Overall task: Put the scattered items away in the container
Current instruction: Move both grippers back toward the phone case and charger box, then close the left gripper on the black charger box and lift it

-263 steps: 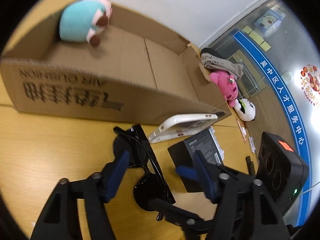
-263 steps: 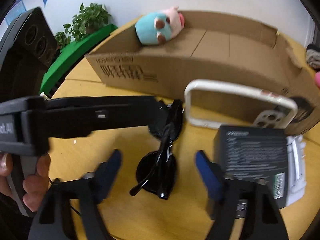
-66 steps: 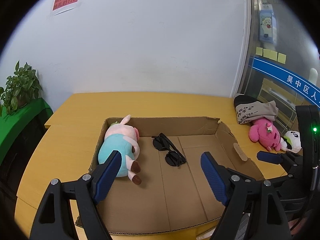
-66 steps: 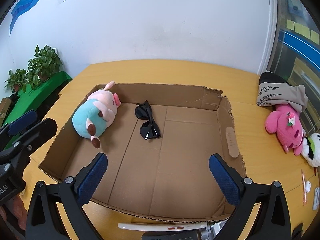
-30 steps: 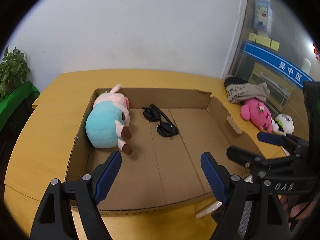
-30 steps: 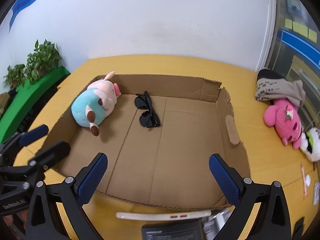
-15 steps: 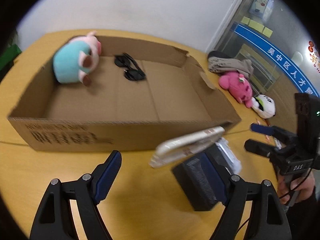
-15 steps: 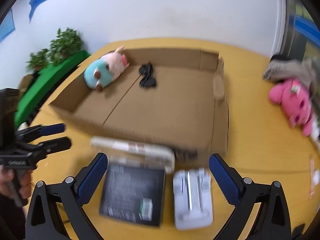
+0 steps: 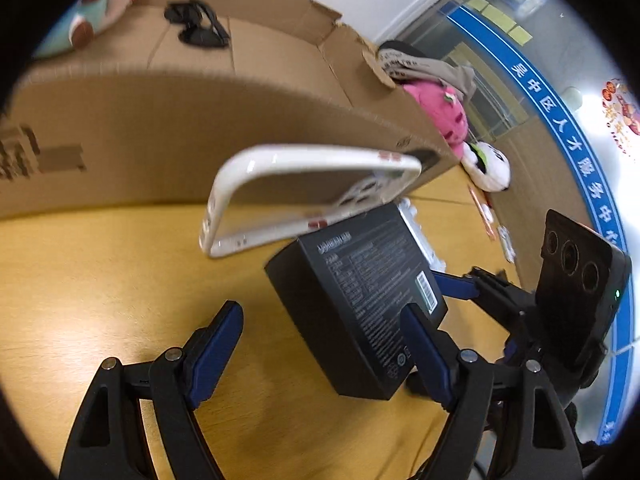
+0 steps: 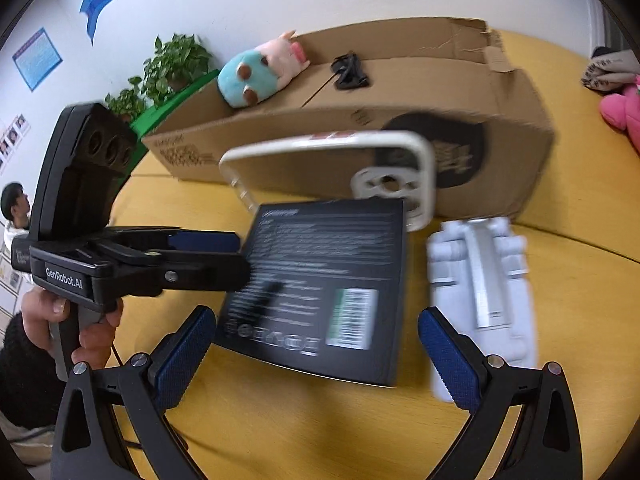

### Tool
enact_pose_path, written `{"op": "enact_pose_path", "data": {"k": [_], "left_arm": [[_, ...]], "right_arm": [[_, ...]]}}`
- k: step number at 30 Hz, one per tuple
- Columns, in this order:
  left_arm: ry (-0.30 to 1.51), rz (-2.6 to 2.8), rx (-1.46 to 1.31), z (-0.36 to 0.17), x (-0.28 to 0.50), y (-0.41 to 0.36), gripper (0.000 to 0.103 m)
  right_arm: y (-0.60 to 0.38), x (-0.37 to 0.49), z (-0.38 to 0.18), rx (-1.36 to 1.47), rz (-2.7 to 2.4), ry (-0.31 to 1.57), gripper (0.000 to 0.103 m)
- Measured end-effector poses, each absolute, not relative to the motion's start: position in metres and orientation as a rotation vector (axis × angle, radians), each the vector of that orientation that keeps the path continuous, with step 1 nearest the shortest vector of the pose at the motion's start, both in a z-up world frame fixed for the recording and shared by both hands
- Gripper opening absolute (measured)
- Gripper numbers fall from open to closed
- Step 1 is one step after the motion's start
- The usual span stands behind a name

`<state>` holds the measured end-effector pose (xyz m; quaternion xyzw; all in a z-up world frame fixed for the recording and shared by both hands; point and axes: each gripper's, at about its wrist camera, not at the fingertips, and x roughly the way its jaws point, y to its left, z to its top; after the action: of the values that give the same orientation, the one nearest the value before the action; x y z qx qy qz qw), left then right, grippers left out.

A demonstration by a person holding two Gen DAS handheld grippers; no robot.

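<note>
A black box (image 9: pixel 360 292) (image 10: pixel 320 292) lies on the wooden table in front of the cardboard box (image 9: pixel 200 120) (image 10: pixel 500 92). A white phone case (image 9: pixel 304 196) (image 10: pixel 340 172) leans from the black box against the cardboard wall. A white device (image 10: pixel 480 280) lies right of the black box. Sunglasses (image 9: pixel 198 26) (image 10: pixel 350 70) and a teal-pink plush pig (image 9: pixel 100 12) (image 10: pixel 260 76) lie inside the cardboard box. My left gripper (image 9: pixel 320 340) is open, low beside the black box's left side. My right gripper (image 10: pixel 316 356) is open, straddling the black box's near end.
A pink plush (image 9: pixel 444 116) (image 10: pixel 624 112), a panda plush (image 9: pixel 490 166) and a grey cloth (image 9: pixel 432 64) lie right of the cardboard box. Small items (image 9: pixel 486 216) lie by the table's right edge. Potted plants (image 10: pixel 168 68) stand at the back left.
Both grippers have dropped from above the cardboard box to table level in front of it and closed in on the black box. The sunglasses, on the table earlier, lie inside the cardboard box.
</note>
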<state>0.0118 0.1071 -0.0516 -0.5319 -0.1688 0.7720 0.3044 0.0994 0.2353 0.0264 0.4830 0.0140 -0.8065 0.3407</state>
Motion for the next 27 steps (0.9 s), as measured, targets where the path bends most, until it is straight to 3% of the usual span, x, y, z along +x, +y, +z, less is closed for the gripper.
{"op": "enact_pose_path", "data": {"k": [10,17,22,27], "left_arm": [[-0.482,2.020,-1.370,-0.051,0.039,0.055,0.079],[-0.481,2.001,-1.337,-0.055,0.031,0.072,0.079],[-0.465,2.037,-1.339,-0.055,0.038,0.068,0.066],[-0.490,2.084,-1.322,-0.052,0.049,0.065,0.064]], "right_arm": [[0.187,0.145,0.023,1.162,-1.999,0.158,0.103],[0.175,0.128,0.007,1.150,-2.024,0.235,0.102],[0.172,0.137,0.004,1.105,-2.113,0.285,0.099],[0.168,0.152,0.010,1.079,-2.174,0.312,0.093]]}}
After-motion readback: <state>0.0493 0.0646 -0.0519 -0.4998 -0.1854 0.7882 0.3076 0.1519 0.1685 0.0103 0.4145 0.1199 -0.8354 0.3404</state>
